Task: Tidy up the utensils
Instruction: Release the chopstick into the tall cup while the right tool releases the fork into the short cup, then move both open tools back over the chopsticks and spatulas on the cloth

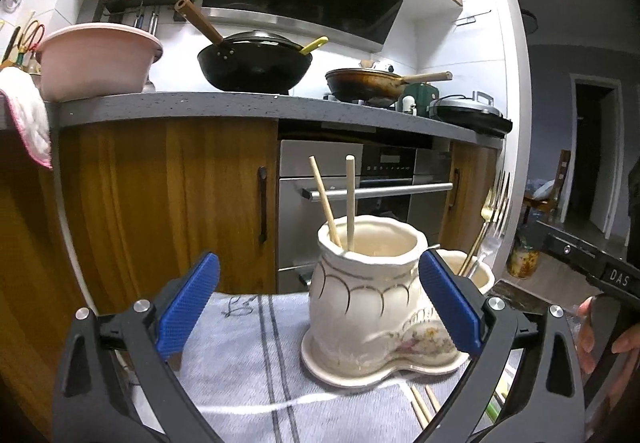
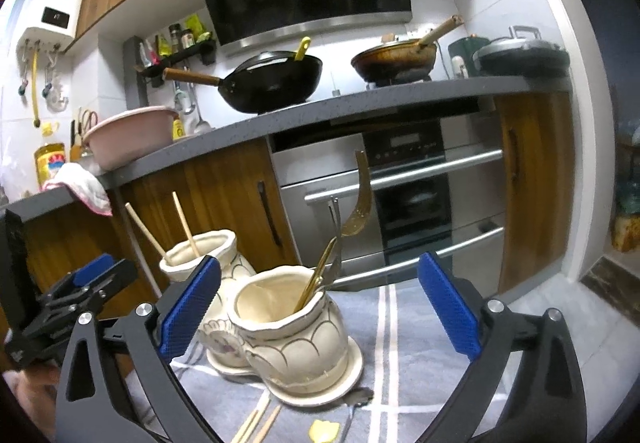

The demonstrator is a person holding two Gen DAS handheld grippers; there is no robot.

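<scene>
A cream twin-pot ceramic holder (image 1: 372,307) stands on a striped grey cloth (image 1: 248,347). Two wooden chopsticks (image 1: 350,199) stand in its left pot. My left gripper (image 1: 319,263) is open, its blue pads on either side of that pot and clear of it. The right pot (image 2: 296,331) holds a gold fork (image 2: 316,275), a silver fork (image 2: 336,227) and a wooden spoon (image 2: 360,203). My right gripper (image 2: 319,263) is open around that pot with nothing pressed. Loose chopsticks (image 2: 260,419) and a metal spoon (image 2: 356,403) lie on the cloth in front.
Behind the table runs a grey counter (image 1: 200,103) with a pink basin (image 1: 96,59), a black wok (image 1: 256,63) and a brown pan (image 1: 368,83). An oven (image 2: 412,195) and wooden cabinet doors (image 1: 168,203) sit below. A hand (image 1: 588,339) shows at right.
</scene>
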